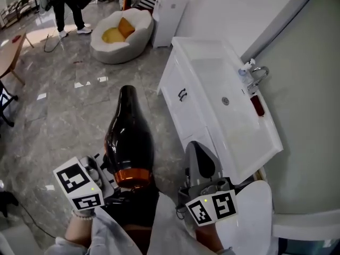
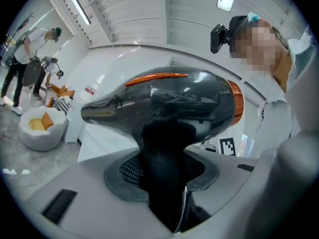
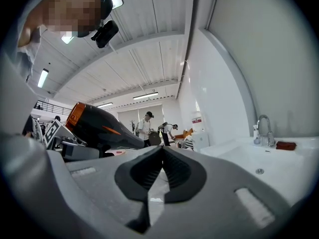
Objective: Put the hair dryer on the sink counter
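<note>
1. Hair dryer (image 1: 127,134) is in the air over the floor (image 1: 64,105), left of the sink tabletop (image 1: 196,54). Its nozzle points away from me and it's not set down yet.
2. My left tool (image 2: 167,193) pinches its black handle (image 2: 164,153), with the body riding above the jaws.
3. My right tool (image 3: 160,156) is pressed together and empty, near the tabletop's front corner.
4. Step in hand: carry it across. I'd aim for the flat strip at the far end, clear of the basin (image 1: 228,110) and the faucet (image 1: 256,76). Lay it on its side and release only once it rests.
5. The handle's lower end is buried in the jaws. The dark red thing (image 1: 257,105) by the faucet is too small to identify.
</note>
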{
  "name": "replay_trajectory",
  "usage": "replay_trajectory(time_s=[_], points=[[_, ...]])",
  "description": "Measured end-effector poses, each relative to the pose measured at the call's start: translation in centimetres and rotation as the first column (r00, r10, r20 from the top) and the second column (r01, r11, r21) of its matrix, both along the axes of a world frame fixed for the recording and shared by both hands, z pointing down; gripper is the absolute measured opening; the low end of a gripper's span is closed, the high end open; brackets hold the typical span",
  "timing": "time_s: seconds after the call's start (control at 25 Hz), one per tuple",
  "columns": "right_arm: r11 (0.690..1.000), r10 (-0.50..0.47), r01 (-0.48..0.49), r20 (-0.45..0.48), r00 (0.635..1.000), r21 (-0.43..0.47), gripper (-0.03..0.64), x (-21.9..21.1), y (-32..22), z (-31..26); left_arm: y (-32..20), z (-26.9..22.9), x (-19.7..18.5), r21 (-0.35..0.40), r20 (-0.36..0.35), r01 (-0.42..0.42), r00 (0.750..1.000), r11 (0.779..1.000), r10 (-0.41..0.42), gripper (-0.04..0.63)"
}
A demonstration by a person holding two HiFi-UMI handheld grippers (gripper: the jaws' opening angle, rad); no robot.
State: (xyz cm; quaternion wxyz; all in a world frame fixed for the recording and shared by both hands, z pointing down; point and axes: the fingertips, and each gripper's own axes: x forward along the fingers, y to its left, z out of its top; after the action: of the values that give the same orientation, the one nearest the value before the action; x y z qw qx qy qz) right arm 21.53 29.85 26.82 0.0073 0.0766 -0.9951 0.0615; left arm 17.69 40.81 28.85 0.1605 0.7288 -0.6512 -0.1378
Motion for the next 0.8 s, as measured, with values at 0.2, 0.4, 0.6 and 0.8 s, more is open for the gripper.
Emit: replay_trajectory(time_s=[0.2, 0.4, 0.6, 0.8], points=[[0.999, -0.035, 0.035, -0.011, 0.999, -0.020, -0.003, -4.5, -3.1, -0.3, -2.9, -0.8, -3.5, -0.028, -0.004, 0.020, 1.000, 0.999, -0.020, 0.166], [0.999, -0.050, 0.050, -0.007, 0.999, -0.012, -0.003, -7.5, -5.6, 0.9, -5.5, 0.8, -6.1, -0.025, -0.006, 0.028, 1.000, 0.999, -0.028, 0.166], [0.999, -0.047, 0.047, -0.010, 0.999, -0.014, -0.003, -11.6, -9.5, 0.7, -9.3, 0.5, -10.0, -0.023, -0.011, 0.022, 1.000, 0.999, -0.022, 0.166], [0.999, -0.041, 0.041, -0.005, 0.999, -0.017, -0.003, -15.8, -14.7, 0.2, -14.5, 0.0, -13.9, -0.024, -0.013, 0.004, 1.000, 1.000, -0.004, 0.166]])
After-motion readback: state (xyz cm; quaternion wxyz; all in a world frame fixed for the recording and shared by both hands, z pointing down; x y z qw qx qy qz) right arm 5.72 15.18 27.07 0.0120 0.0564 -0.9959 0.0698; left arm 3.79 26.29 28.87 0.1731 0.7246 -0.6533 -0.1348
